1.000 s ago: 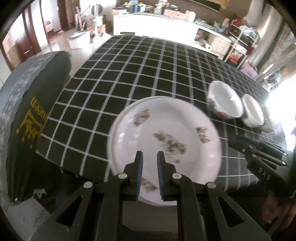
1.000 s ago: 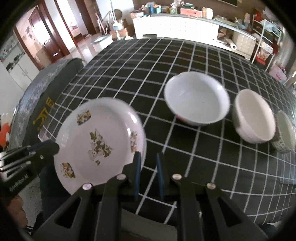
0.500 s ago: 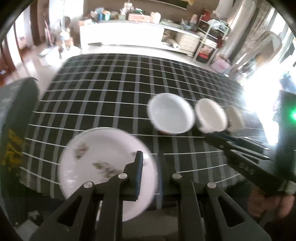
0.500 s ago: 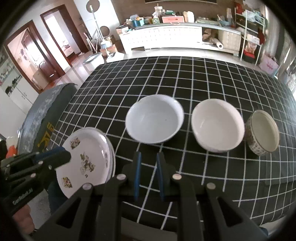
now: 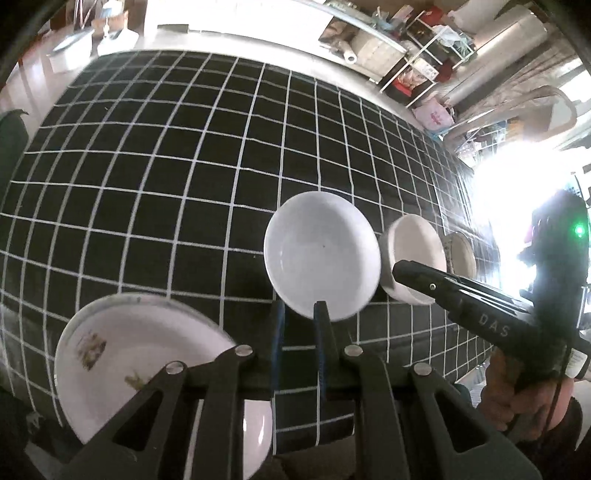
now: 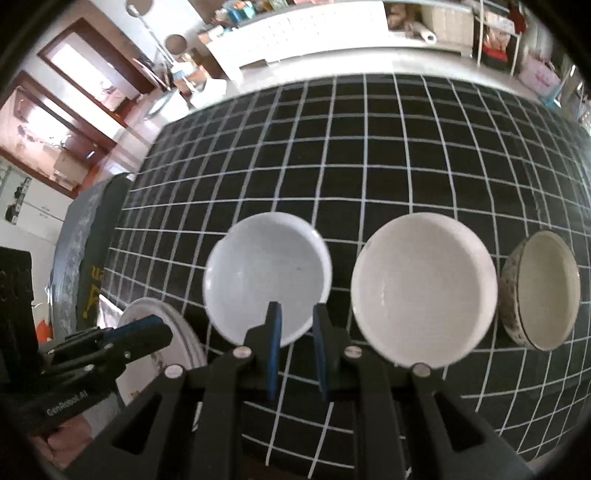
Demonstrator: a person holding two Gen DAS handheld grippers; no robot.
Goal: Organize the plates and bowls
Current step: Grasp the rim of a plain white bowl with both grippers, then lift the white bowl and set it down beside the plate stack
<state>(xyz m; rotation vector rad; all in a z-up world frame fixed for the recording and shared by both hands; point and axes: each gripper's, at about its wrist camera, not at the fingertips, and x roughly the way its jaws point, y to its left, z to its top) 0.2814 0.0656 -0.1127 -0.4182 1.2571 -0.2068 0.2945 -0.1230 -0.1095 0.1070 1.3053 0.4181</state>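
Note:
A stack of flowered white plates (image 5: 122,354) lies at the table's near left corner, also in the right wrist view (image 6: 177,332). Three bowls stand in a row: a wide white bowl (image 5: 321,254) (image 6: 267,284), a cream bowl (image 5: 415,258) (image 6: 423,288) and a small speckled bowl (image 5: 461,254) (image 6: 541,291). My left gripper (image 5: 299,314) hangs just before the wide bowl's near rim, jaws a narrow gap apart, holding nothing. My right gripper (image 6: 295,314) is at the same bowl's near right rim, jaws a narrow gap apart and empty.
The table has a black cloth with a white grid (image 5: 166,166). A grey-green padded chair back (image 6: 85,243) stands at the table's left end. White cabinets (image 6: 314,29) and shelves line the far wall.
The left gripper let go of the flowered plate, which now lies on the stack, and swung right toward the wide bowl. The right gripper moved in closer to the bowls.

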